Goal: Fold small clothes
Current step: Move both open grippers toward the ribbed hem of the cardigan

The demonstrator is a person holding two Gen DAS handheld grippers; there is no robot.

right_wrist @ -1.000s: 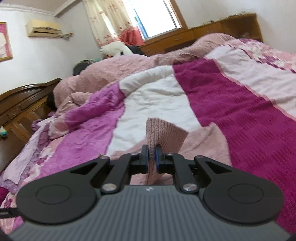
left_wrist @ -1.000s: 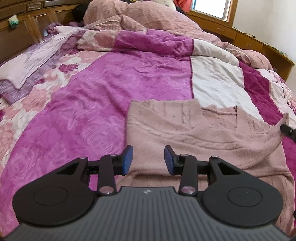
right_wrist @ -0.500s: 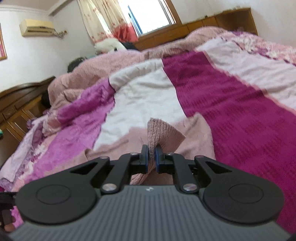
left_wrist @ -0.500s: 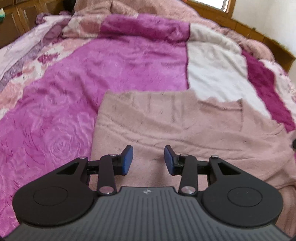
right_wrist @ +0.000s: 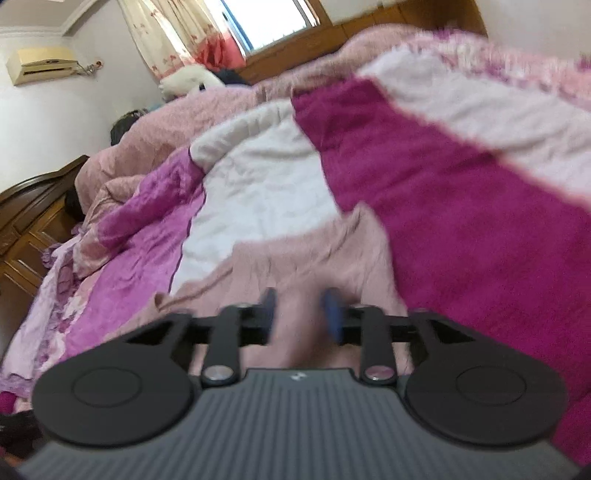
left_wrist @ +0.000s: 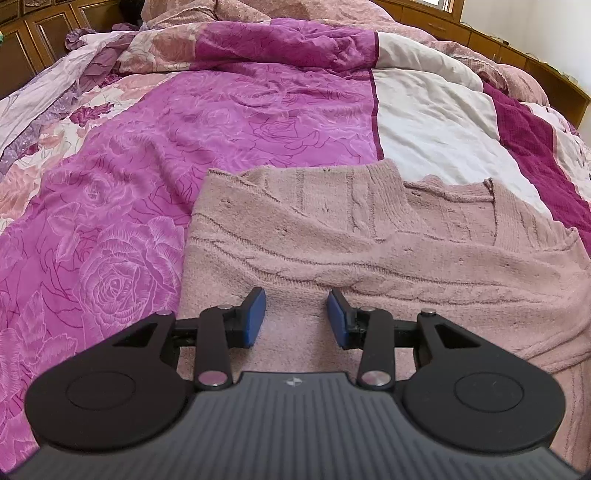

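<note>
A dusty-pink knitted sweater [left_wrist: 369, 254] lies on the bed, partly folded, with one layer laid across its body. My left gripper [left_wrist: 296, 318] is open and empty, low over the sweater's near edge. In the right wrist view, which is blurred, the same sweater [right_wrist: 295, 266] lies flat below my right gripper [right_wrist: 300, 316]. The right gripper is open with nothing between its blue pads.
The bed is covered by a patchwork quilt [left_wrist: 221, 122] of magenta, white and dark pink panels. A heaped pink blanket [right_wrist: 229, 110] lies at the far end. Wooden cabinets [left_wrist: 40, 33] stand at the left, and a window ledge [right_wrist: 369, 33] runs behind the bed.
My right gripper has opened and let go of the sweater part it held up; that part now lies flat. My left gripper stayed open and moved closer over the sweater.
</note>
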